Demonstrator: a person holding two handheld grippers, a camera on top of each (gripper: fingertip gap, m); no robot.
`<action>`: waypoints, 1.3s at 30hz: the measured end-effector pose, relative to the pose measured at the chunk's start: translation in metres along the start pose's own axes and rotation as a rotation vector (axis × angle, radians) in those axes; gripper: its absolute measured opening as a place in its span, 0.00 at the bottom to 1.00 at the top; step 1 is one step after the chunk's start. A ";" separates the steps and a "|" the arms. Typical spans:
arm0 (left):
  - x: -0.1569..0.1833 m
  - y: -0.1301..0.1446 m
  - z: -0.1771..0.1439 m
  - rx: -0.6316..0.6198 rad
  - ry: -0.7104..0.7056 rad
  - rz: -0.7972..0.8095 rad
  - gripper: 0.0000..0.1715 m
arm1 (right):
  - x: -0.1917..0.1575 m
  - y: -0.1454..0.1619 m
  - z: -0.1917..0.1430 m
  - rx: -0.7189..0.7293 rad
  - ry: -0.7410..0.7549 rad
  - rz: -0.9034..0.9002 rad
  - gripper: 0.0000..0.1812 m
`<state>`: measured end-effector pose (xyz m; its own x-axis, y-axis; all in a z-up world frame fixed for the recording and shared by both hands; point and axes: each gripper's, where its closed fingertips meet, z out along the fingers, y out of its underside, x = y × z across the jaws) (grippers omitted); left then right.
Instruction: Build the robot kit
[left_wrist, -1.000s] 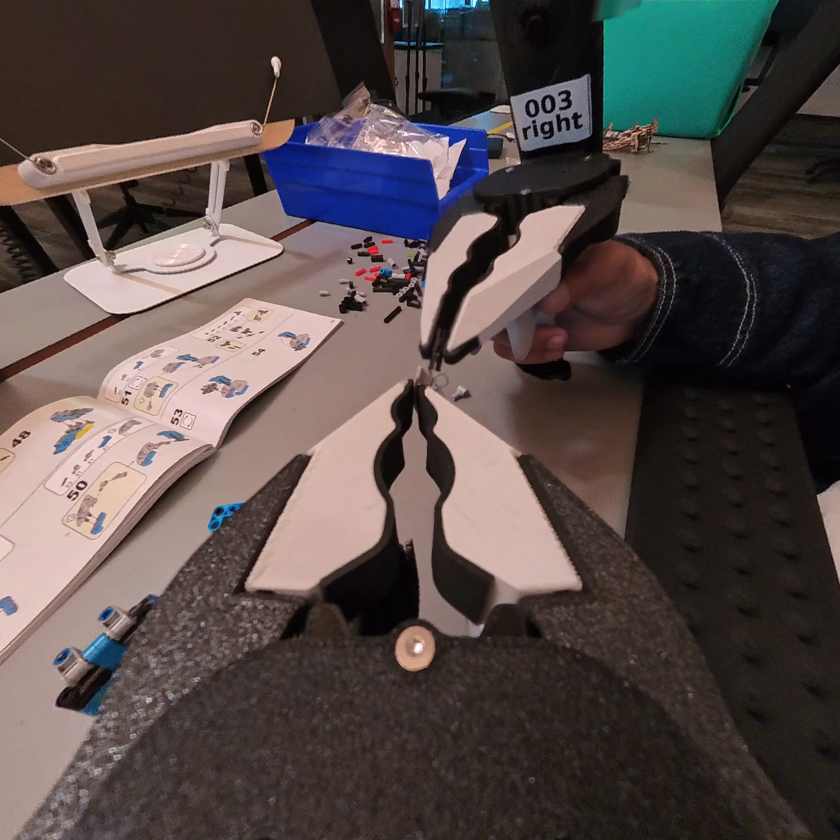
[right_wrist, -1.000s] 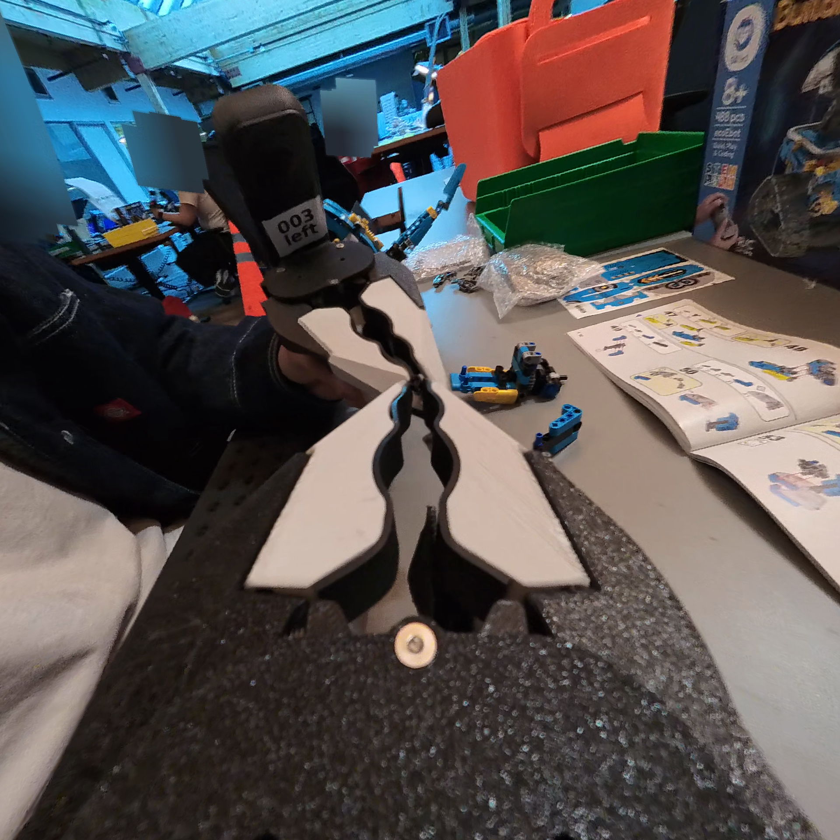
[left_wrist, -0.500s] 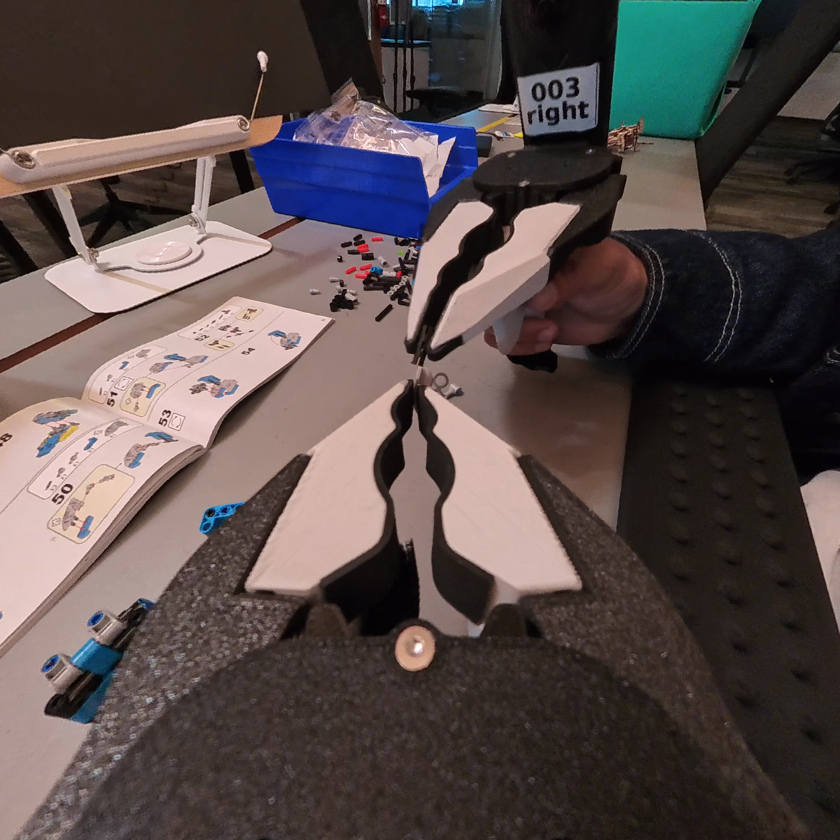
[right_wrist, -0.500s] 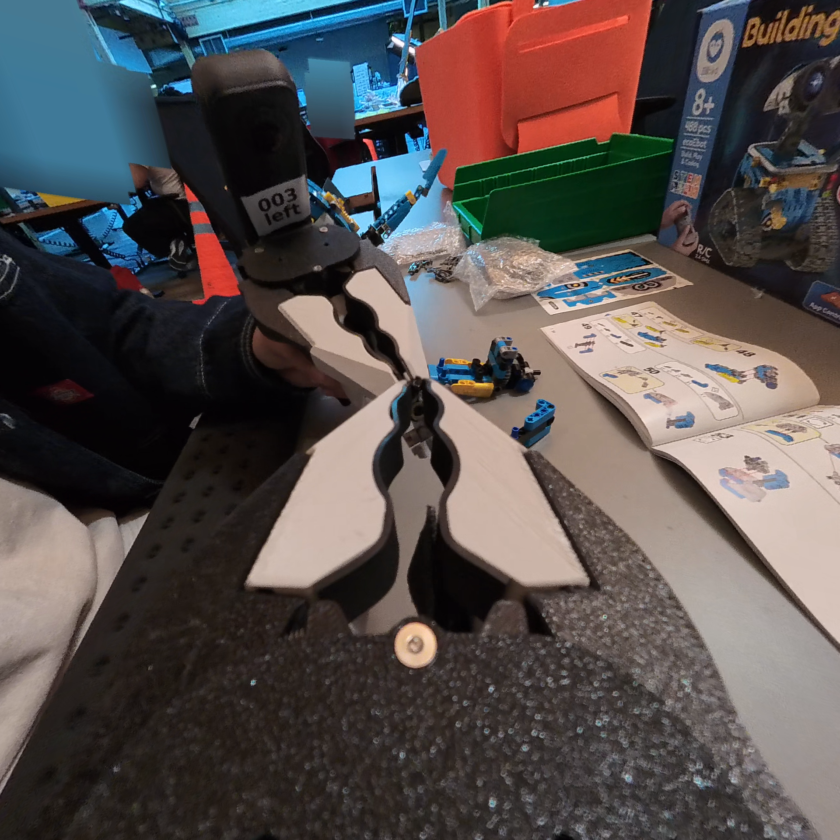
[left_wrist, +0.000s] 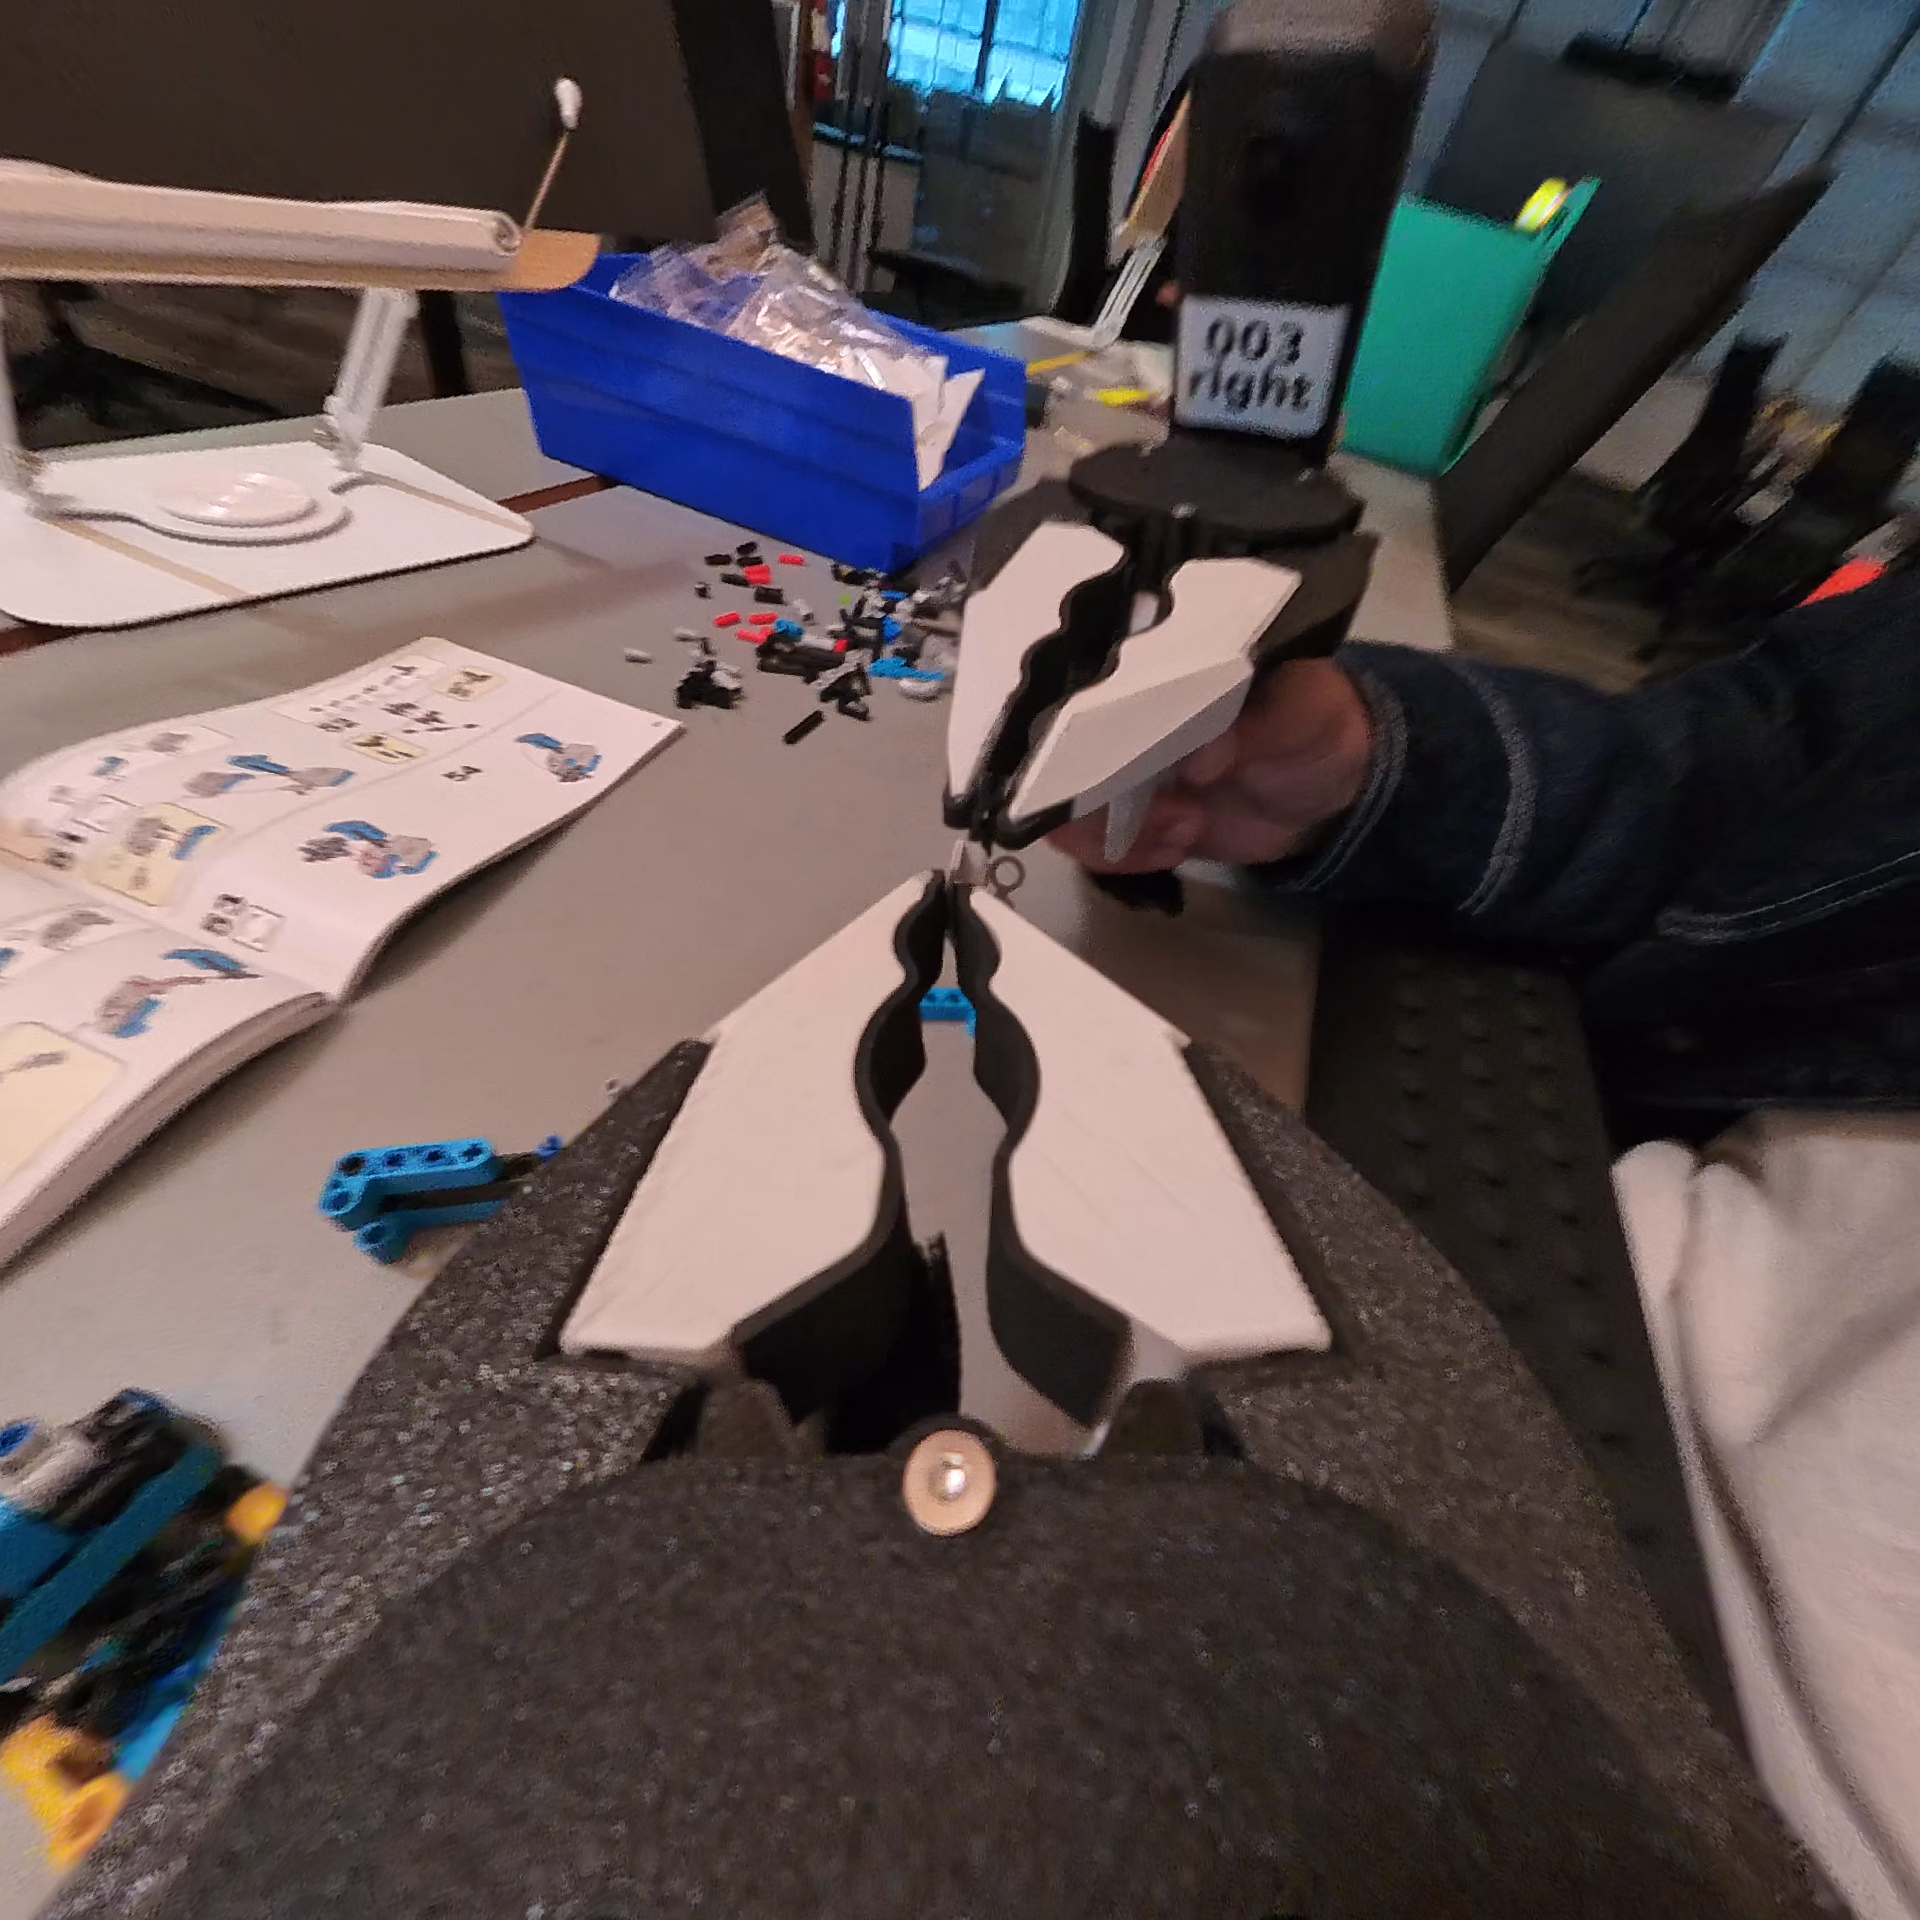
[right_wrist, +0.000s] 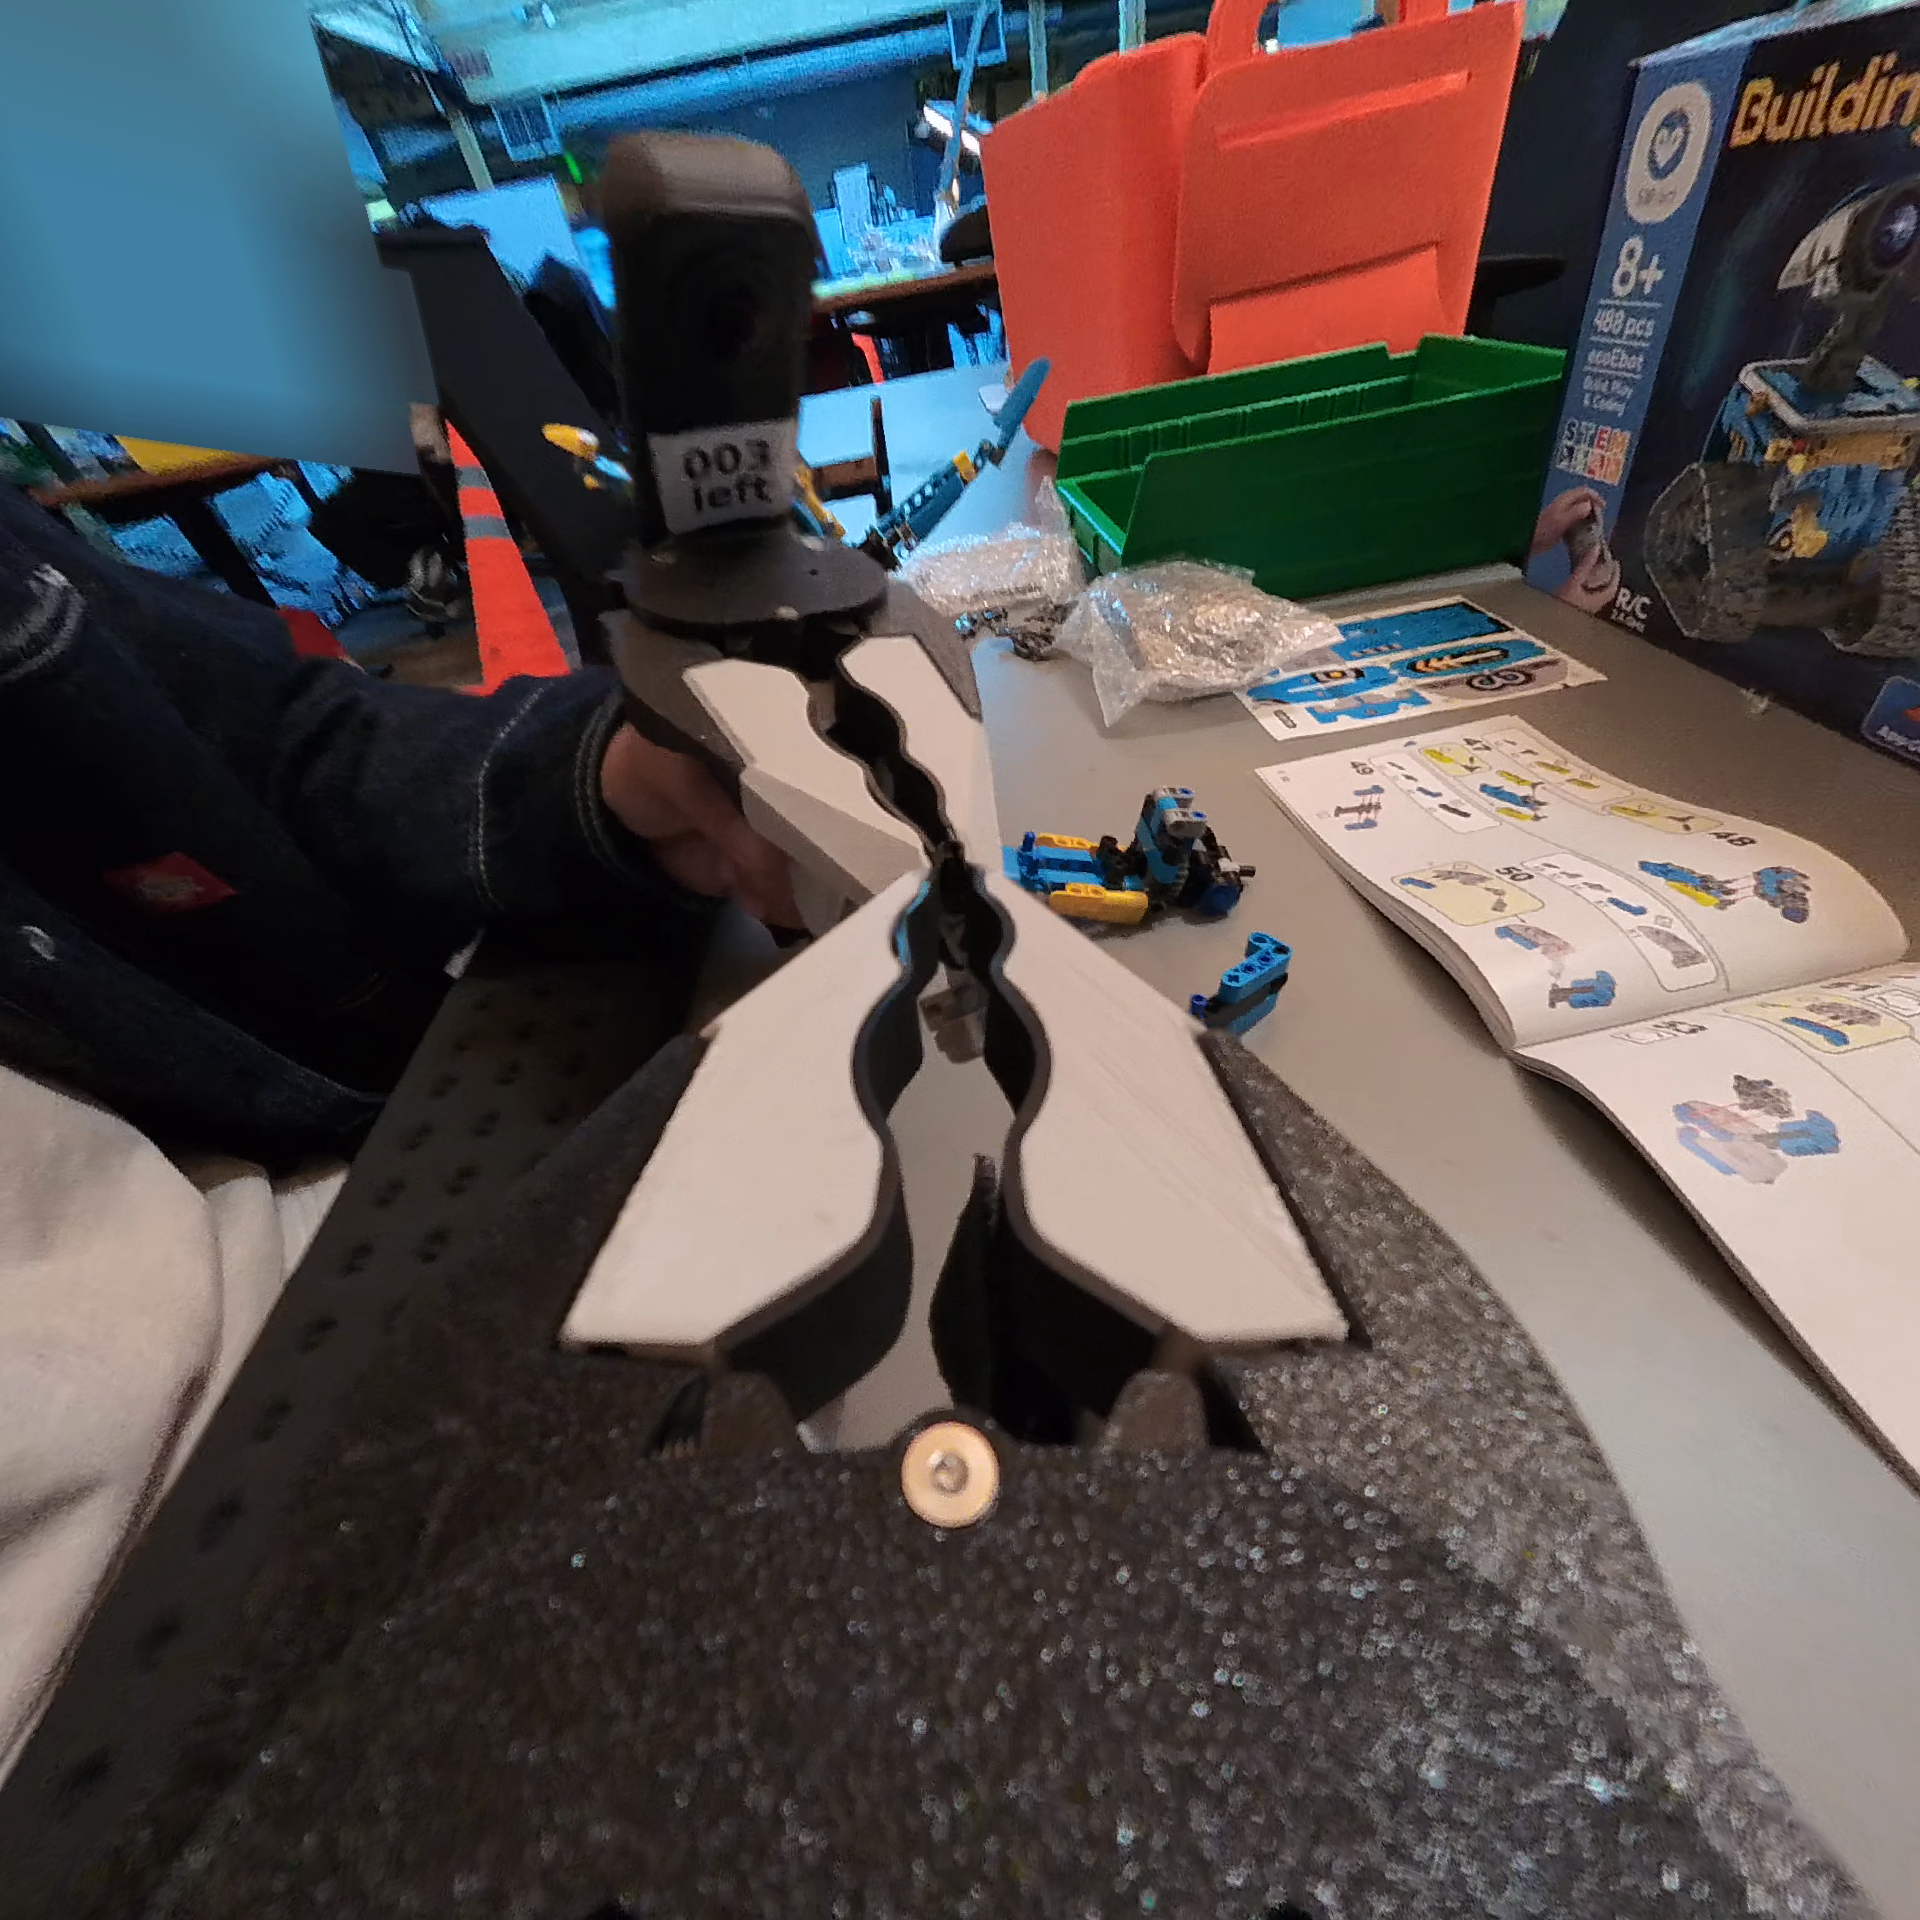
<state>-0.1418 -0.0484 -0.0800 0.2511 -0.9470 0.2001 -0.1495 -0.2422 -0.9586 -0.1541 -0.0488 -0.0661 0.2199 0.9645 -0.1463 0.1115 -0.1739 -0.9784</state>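
My left gripper (left_wrist: 951, 883) is shut on a small grey piece with a ring end (left_wrist: 992, 871) that sticks out past its tips. My right gripper (left_wrist: 979, 823) points down at it from above, tip to tip, shut on a thin black pin (right_wrist: 945, 883). In the right wrist view my right gripper (right_wrist: 945, 888) meets the left gripper (right_wrist: 940, 854), and the grey piece (right_wrist: 951, 1013) shows in the gap between my fingers. Both grippers hang above the grey table (left_wrist: 644, 935). A hand in a dark denim sleeve (left_wrist: 1662, 790) holds each one.
An open instruction booklet (left_wrist: 312, 810) lies on the left, with a blue beam (left_wrist: 416, 1195) and a blue-and-yellow partial build (right_wrist: 1132, 868) near it. Loose small parts (left_wrist: 810, 644) lie before a blue bin (left_wrist: 758, 416). A green bin (right_wrist: 1309, 468), plastic bags (right_wrist: 1174, 623) and a black perforated mat (left_wrist: 1455, 1091) are around. The grippers are tip to tip, or close to it.
Both grippers stay shut and tip to tip. They have shifted together, so the blue beam and partial build sit closer in the left view. The grey piece shows lower in the right gripper's gap.
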 end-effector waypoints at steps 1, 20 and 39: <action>0.002 -0.002 -0.001 0.020 0.033 -0.044 0.00 | -0.001 -0.003 -0.001 0.028 -0.024 0.025 0.01; -0.005 0.010 0.002 -0.043 -0.010 -0.026 0.00 | 0.004 0.010 0.000 -0.049 -0.011 -0.010 0.02; -0.022 0.014 0.001 -0.025 0.020 -0.285 0.00 | 0.014 0.013 0.005 -0.177 0.306 -0.460 0.18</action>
<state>-0.1487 -0.0312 -0.0979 0.2678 -0.8441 0.4645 -0.0990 -0.5037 -0.8582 -0.1545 -0.0368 -0.0818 0.3775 0.8520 0.3628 0.4166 0.1937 -0.8882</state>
